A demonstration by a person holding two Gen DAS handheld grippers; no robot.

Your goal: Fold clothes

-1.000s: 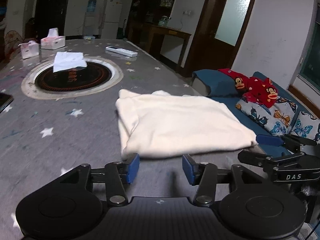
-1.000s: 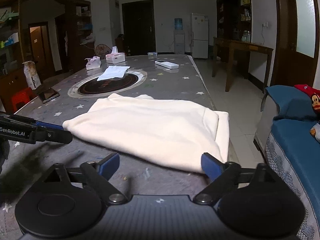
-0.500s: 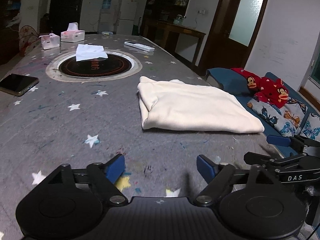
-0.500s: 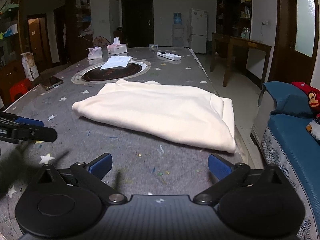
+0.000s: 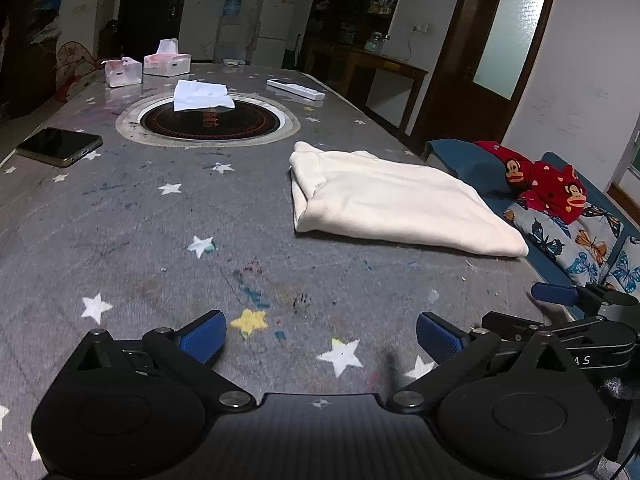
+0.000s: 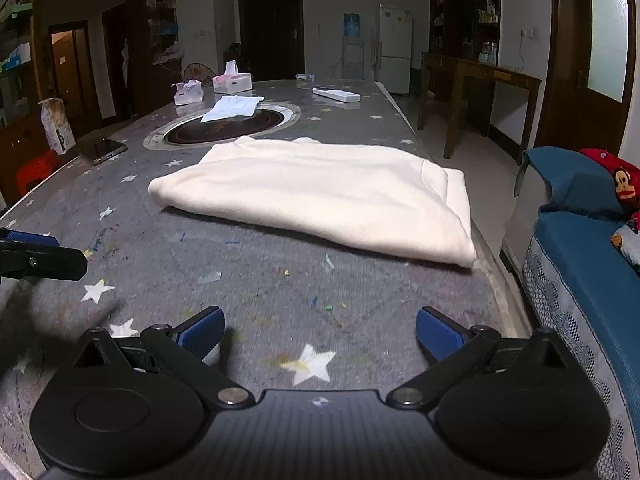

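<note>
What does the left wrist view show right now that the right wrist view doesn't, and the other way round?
Only the left wrist view shows the butterfly-print cushion on the sofa and the right gripper entering at its right edge. Only the right wrist view shows the paper bag, the red stool and the left gripper at its left edge. Both show the folded cream garment lying flat on the table, the phone, the tissue boxes, and both grippers open and empty.
</note>
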